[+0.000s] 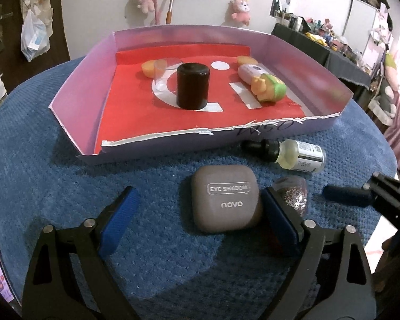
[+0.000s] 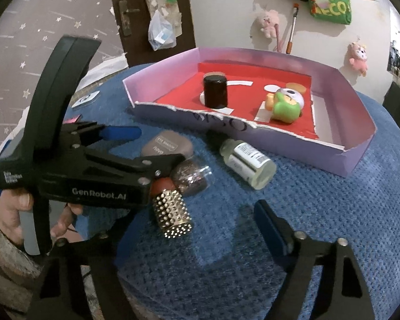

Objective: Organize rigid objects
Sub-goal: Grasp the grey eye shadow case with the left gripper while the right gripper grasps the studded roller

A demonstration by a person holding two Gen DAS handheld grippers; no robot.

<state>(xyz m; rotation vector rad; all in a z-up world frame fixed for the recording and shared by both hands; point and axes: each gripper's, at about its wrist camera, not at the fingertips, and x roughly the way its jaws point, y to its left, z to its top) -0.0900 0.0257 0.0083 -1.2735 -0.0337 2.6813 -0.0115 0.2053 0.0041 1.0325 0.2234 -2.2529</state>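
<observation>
One tray [image 1: 74, 101] on the worktop [image 1: 53, 186]. In it: one black jar [image 1: 192, 85], one toy [image 1: 268, 87], one pink case [image 1: 249, 71], two yellow sponges [image 1: 148, 68], one clear cup [image 1: 161, 76]. Outside it: one eyeshadow case [image 1: 224, 200], one bottle [image 1: 296, 154], one glitter jar [image 1: 293, 192], one studded cylinder [image 2: 172, 213]. Two tools [image 1: 200, 226] in all.

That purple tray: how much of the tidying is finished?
Done: a black jar and green toy sit in the tray. In hand: the left gripper straddles the eyeshadow case, not yet clamped. Left: the dropper bottle, glitter jar and studded tube.
</observation>
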